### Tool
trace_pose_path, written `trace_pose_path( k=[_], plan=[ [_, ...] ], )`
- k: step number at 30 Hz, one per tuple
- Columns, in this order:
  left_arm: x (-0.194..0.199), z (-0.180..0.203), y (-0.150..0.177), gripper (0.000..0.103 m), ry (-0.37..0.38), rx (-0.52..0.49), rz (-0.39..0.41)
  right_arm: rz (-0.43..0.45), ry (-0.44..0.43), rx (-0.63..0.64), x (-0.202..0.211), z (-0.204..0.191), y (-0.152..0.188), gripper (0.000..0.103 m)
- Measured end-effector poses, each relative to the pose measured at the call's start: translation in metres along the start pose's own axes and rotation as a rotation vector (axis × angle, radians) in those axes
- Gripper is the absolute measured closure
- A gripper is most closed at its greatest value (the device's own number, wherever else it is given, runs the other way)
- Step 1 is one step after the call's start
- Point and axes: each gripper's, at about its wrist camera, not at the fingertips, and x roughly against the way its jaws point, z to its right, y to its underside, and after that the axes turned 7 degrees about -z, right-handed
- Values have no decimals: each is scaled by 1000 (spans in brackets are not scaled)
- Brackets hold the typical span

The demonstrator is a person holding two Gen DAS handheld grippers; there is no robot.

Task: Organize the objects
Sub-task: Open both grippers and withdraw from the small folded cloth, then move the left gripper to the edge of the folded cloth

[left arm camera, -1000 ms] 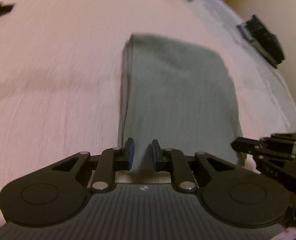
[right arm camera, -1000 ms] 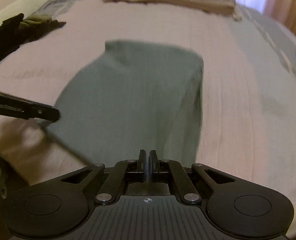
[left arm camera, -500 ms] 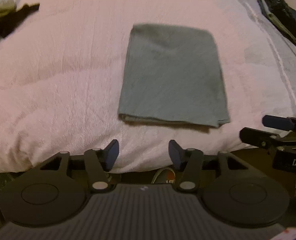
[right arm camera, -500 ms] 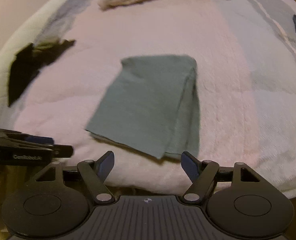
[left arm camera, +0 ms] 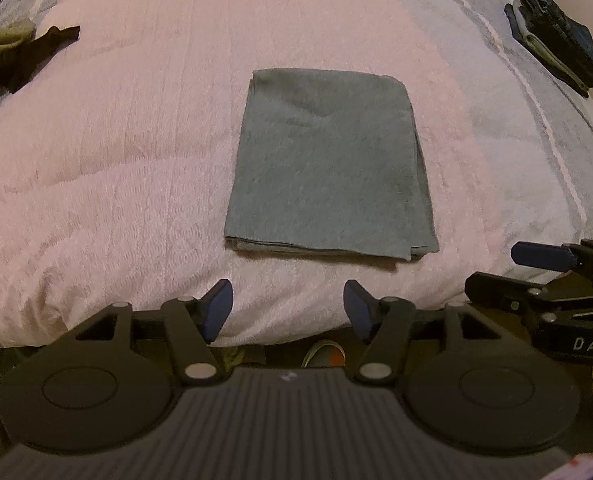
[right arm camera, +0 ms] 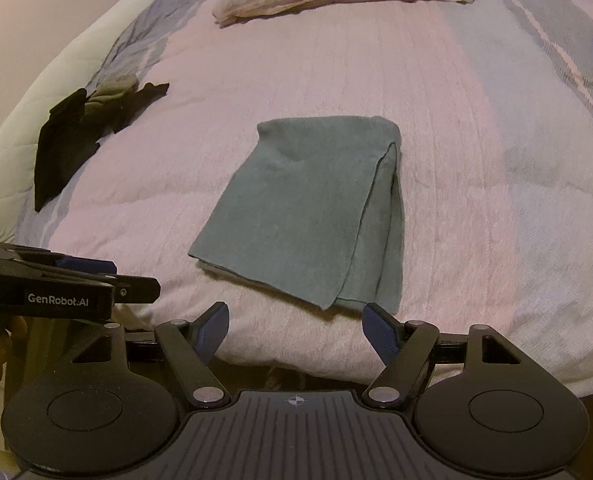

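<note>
The folded grey cloth (left arm camera: pixel 328 164) lies on the pink bed (left arm camera: pixel 116 152), long axis running away from both tongs. Left tongs (left arm camera: pixel 287 305) and right tongs (right arm camera: pixel 296 326) gape wide and empty, just short of its near edge.

Pink-blanketed bed (left arm camera: pixel 136 152), dim warm light

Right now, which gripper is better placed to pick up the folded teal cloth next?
Right, marginally. The right gripper is open with the teal cloth's loose corner just ahead of its fingertips; the left gripper, also open, sits farther from the near edge.
</note>
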Motion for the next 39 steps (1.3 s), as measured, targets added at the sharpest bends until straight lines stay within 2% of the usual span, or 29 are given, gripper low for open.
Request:
trace_pose_path(
  k=[3,9,12,15,18,21,24,27,30,33,37,39],
  plan=[
    [-11,-19,1,41,65,53,15,-7,-20,-35,-7,12,0,32],
    [-39,-74,6,42,248,253,31,-17,-43,-242,-17,54,4,32],
    [-53,-85,6,42,365,331,30,-6,-42,-334,-12,73,1,32],
    [-75,-87,9,42,475,432,25,31,-13,-368,-6,88,-5,32],
    [-90,-86,18,42,482,528,40,33,26,-395,-1,108,-15,32],
    [-97,-80,30,42,471,622,70,36,35,-360,7,136,-32,32],
    [-100,-68,41,42,410,704,110,15,45,-290,4,162,-49,32],
    [-100,-43,59,42,367,838,186,-19,-14,-185,-4,187,-70,32],
    [-101,-13,81,42,362,1002,267,-63,-64,-46,-8,205,-90,32],
    [-99,18,98,42,328,1135,299,-112,-85,64,-7,214,-103,32],
    [-91,44,103,42,293,1168,320,-182,-93,214,-11,209,-116,32],
    [-95,51,103,42,311,1206,328,-210,-93,279,-16,201,-119,32]
  ],
)
